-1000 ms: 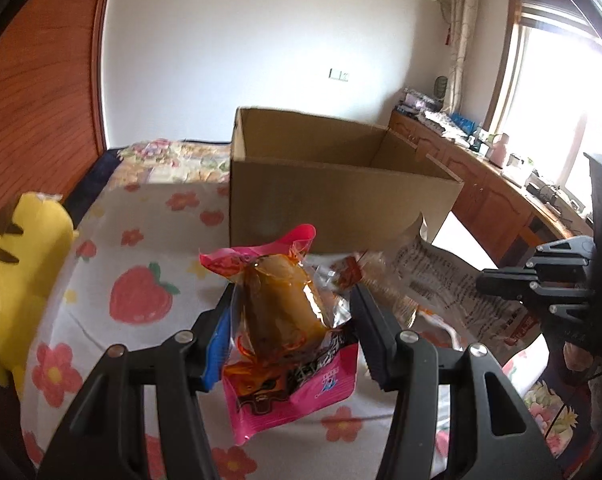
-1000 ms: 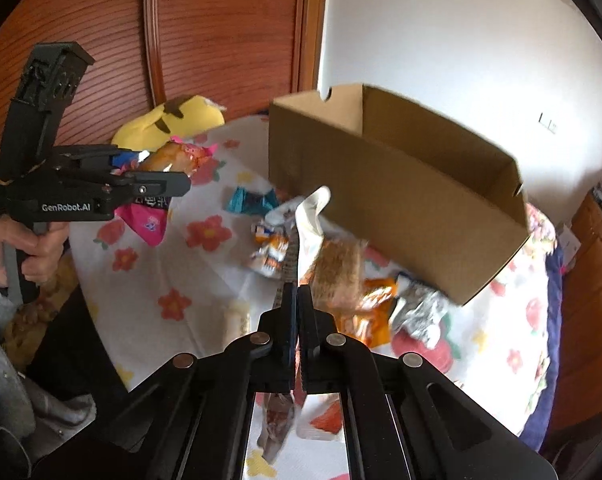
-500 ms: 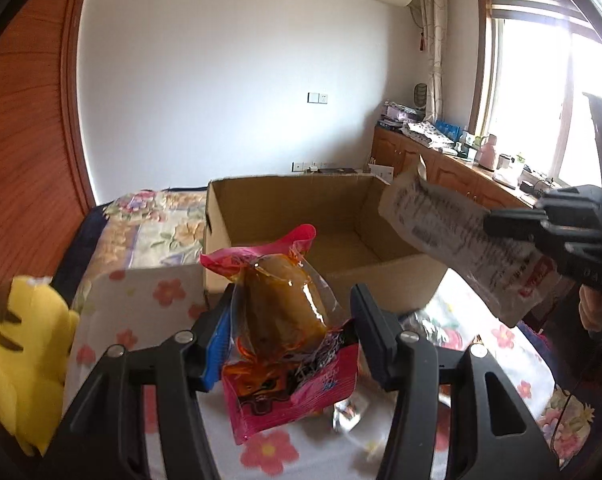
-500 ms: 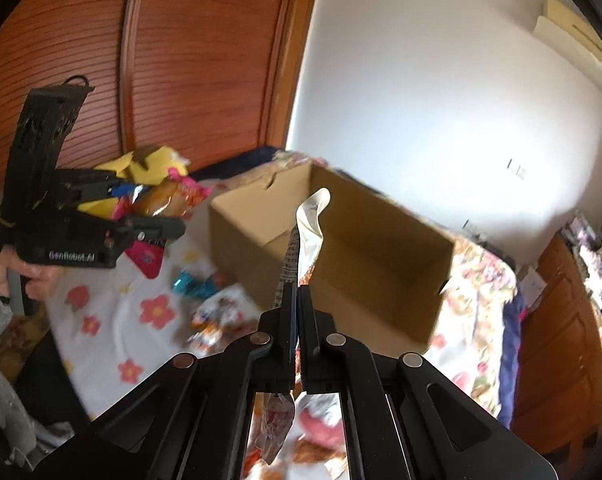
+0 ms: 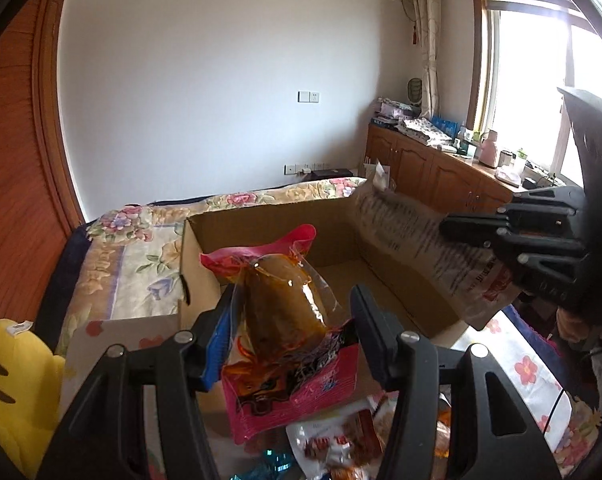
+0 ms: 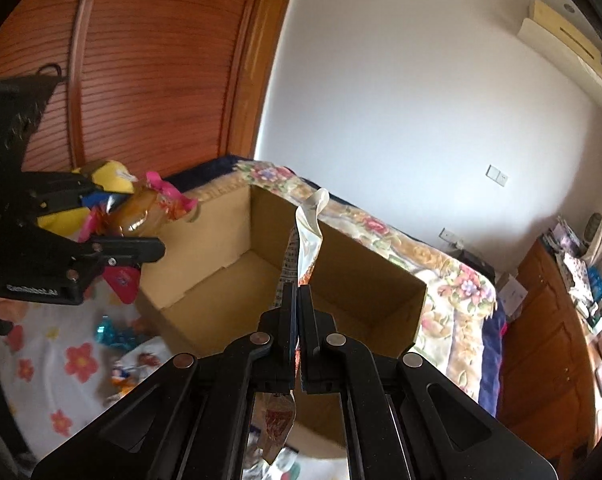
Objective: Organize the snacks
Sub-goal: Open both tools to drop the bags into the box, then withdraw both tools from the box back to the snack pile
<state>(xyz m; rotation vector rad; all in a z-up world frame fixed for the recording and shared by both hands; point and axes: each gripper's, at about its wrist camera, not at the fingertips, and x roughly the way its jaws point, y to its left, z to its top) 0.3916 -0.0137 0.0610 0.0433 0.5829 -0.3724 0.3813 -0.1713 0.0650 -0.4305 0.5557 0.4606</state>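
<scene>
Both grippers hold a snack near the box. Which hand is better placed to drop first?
Probably the right gripper: its flat packet already hangs above the open box. The left gripper and its pink packet look short of the near wall.

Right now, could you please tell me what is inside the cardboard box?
The cardboard box looks empty: only its bare brown floor and inner walls show. The near part of the floor is covered by the pink snack packet and the flat printed packet, so that part cannot be checked.

Flowered tablecloth (image 6: 77, 364) carries cardboard box (image 6: 205, 280), loose snacks (image 5: 341, 440).
</scene>
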